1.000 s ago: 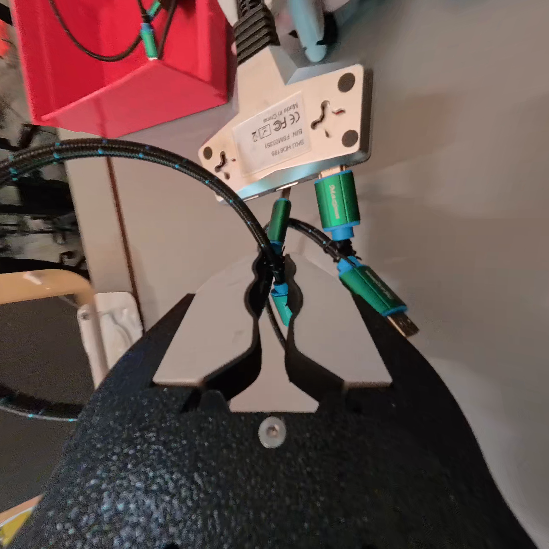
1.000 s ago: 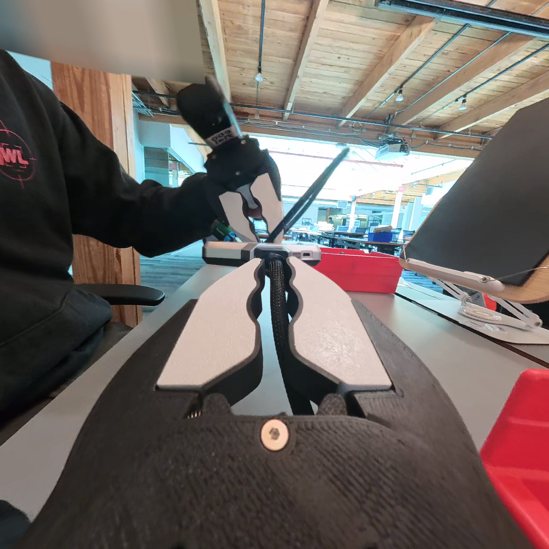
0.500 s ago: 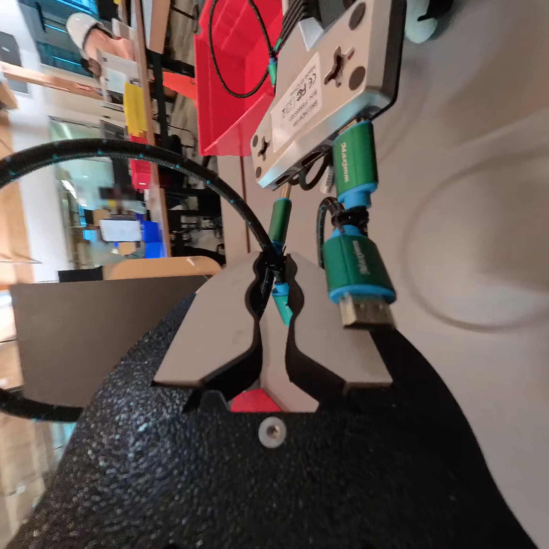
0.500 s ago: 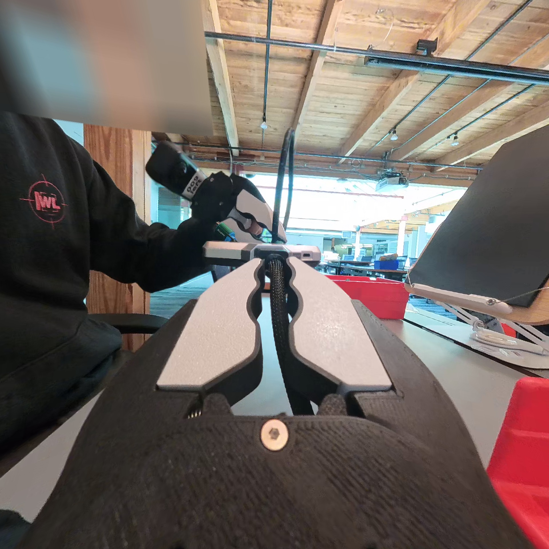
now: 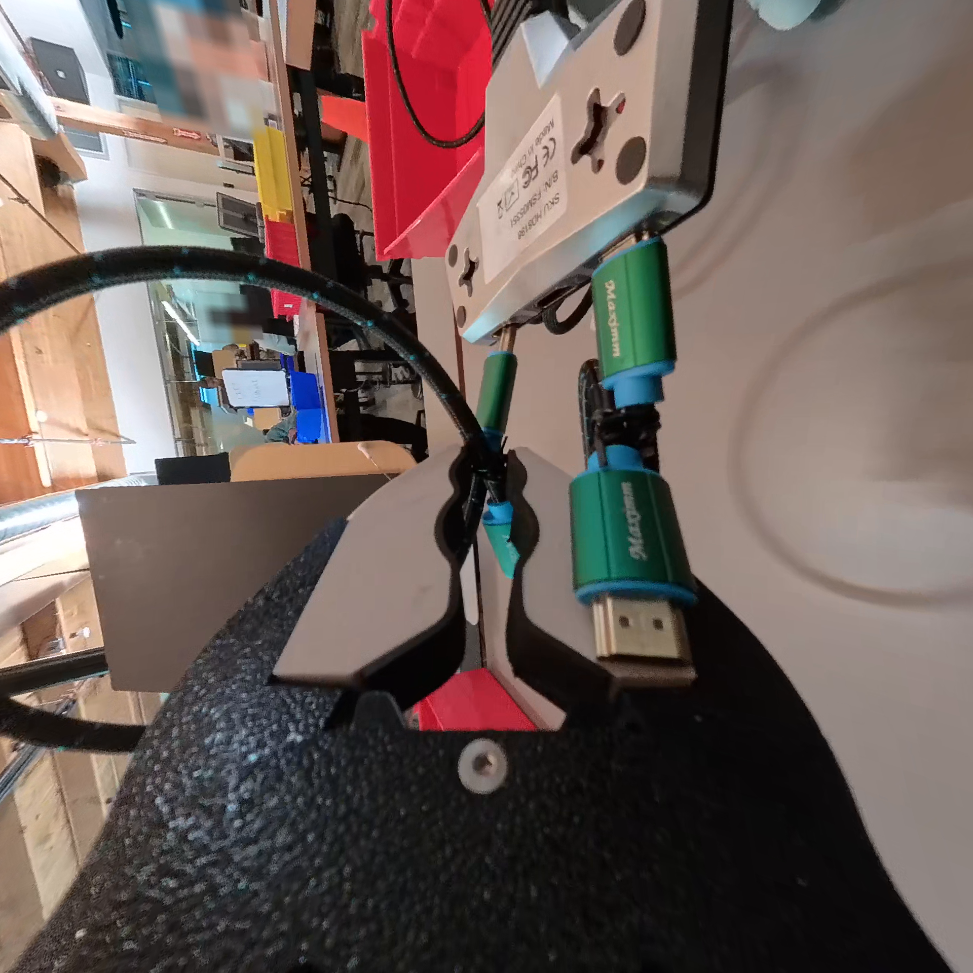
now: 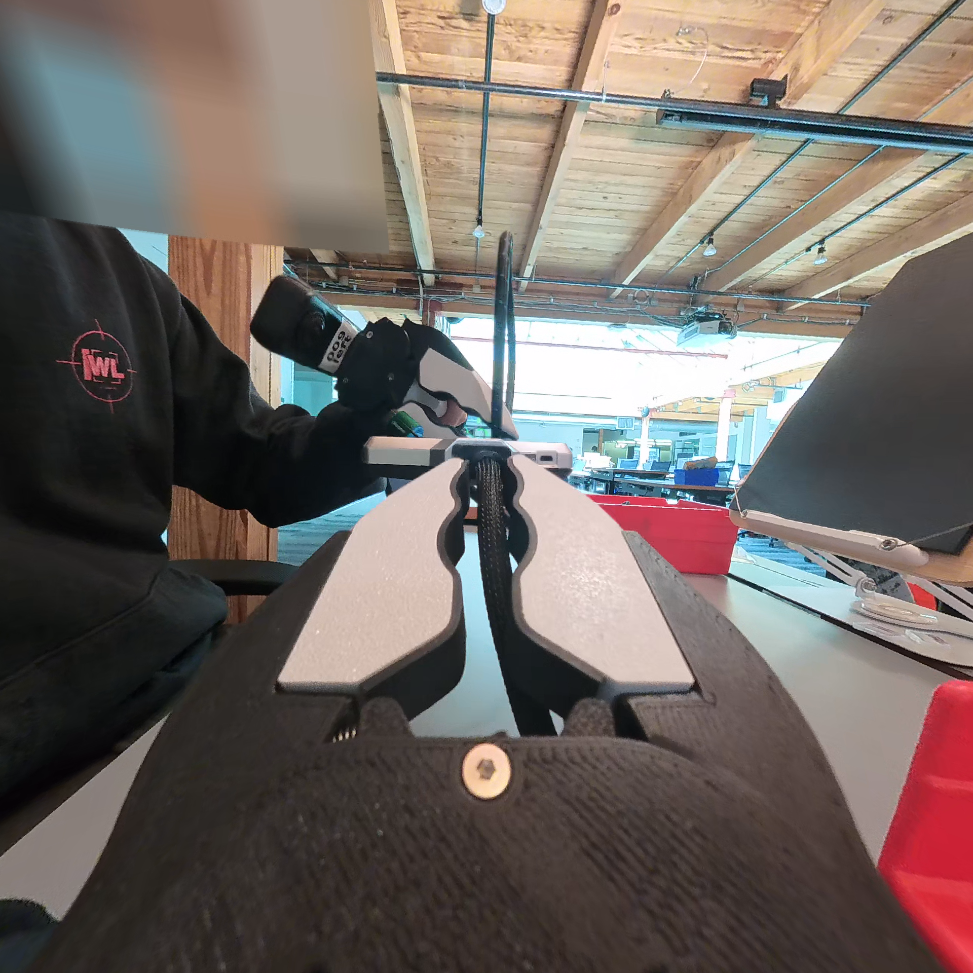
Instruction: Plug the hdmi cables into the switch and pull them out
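The silver switch point(image 5: 579, 158) is held up off the grey table point(image 5: 853, 737), its labelled underside facing the left wrist view. One green HDMI plug point(image 5: 634, 316) sits in a port. A second green plug point(image 5: 496, 389) has its metal tip at the neighbouring port; its depth is unclear. My left gripper point(image 5: 484, 463) is shut on that plug's braided cable point(image 5: 316, 284) just behind it. A loose green plug point(image 5: 626, 532) hangs with its tip towards the camera. My right gripper point(image 6: 488, 466) is shut on the switch's thick black cable point(image 6: 492, 526), right at the switch point(image 6: 410, 452). The left gripper point(image 6: 447, 389) shows beyond.
A red bin point(image 5: 421, 131) with a thin cable stands behind the switch, also in the right wrist view point(image 6: 663, 532). Another red bin point(image 6: 932, 816) is at the near right. A dark board on a white stand point(image 6: 869, 421) is at the right. A person's black sleeve point(image 6: 221, 437) is on the left.
My left gripper has rolled and tipped lower, still shut on the cable. The loose plug has swung towards the camera. The cable loop now stands upright. The right gripper has kept its hold.
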